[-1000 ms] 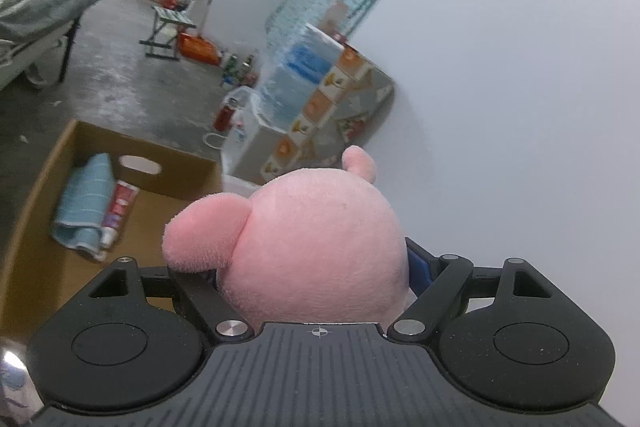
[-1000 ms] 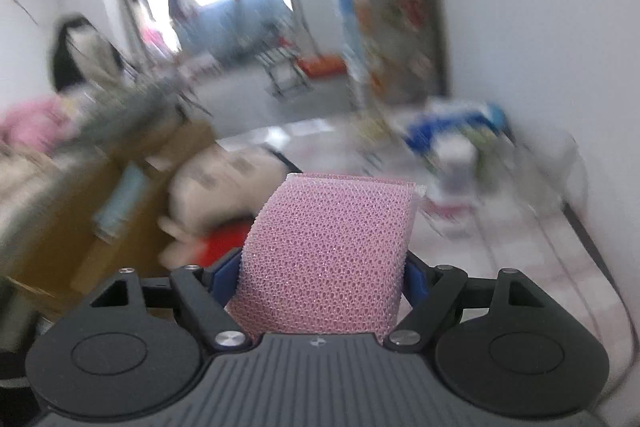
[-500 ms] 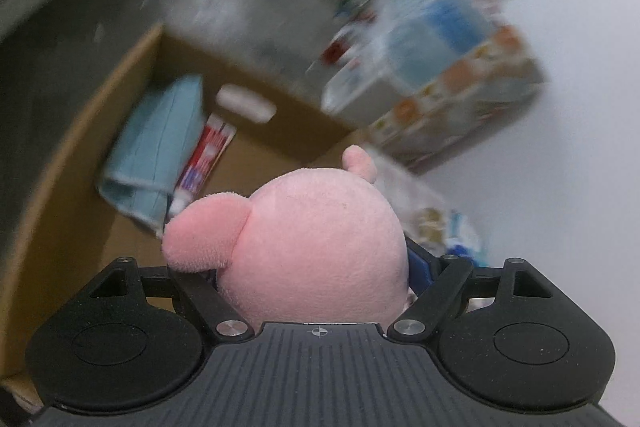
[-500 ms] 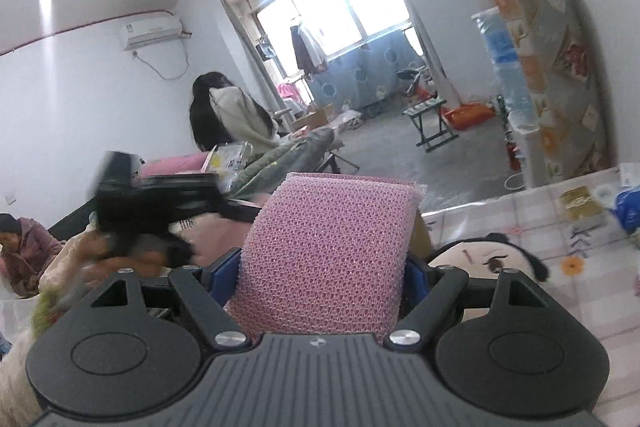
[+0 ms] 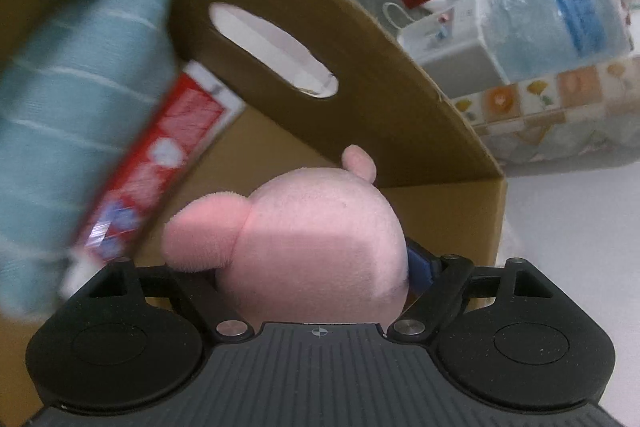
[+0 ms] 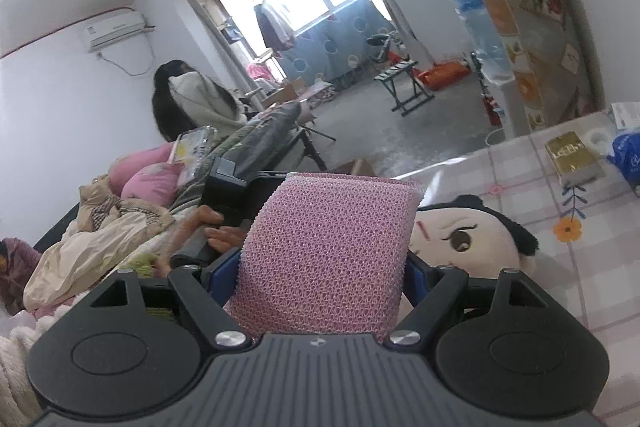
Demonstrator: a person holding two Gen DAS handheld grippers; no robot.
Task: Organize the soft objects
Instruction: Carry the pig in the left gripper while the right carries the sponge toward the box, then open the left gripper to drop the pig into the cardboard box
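- Over the box [image 5: 400, 99], the left gripper [image 5: 320, 267] now points down into it; a second ago it looked across the room with the box well below and to the left.
- Between its jaws sits the pink plush [image 5: 316, 247], and the jaws are opening, so the hold is loosening; the plush has not dropped out and fills the gap as before.
- Left of the plush, on the box floor, lie a blue cloth [image 5: 72, 107] and, touching it, a red tube [image 5: 156, 163], both much closer than a second ago and blurred.
- My reading: the plush is at its drop spot, and one soft thing is about to join the cloth.
- Right gripper [image 6: 324, 267]: clenched on the pink sponge [image 6: 328, 251], grip unchanged.
- Its view has swung from the desk [image 6: 600, 267] toward the room and is sharp again; a doll [image 6: 460, 239] lies on the desk just behind the sponge.
- Left of the sponge a hand [image 6: 208, 227] holds the other gripper.
- Judging by this, the sponge waits its turn for the box.
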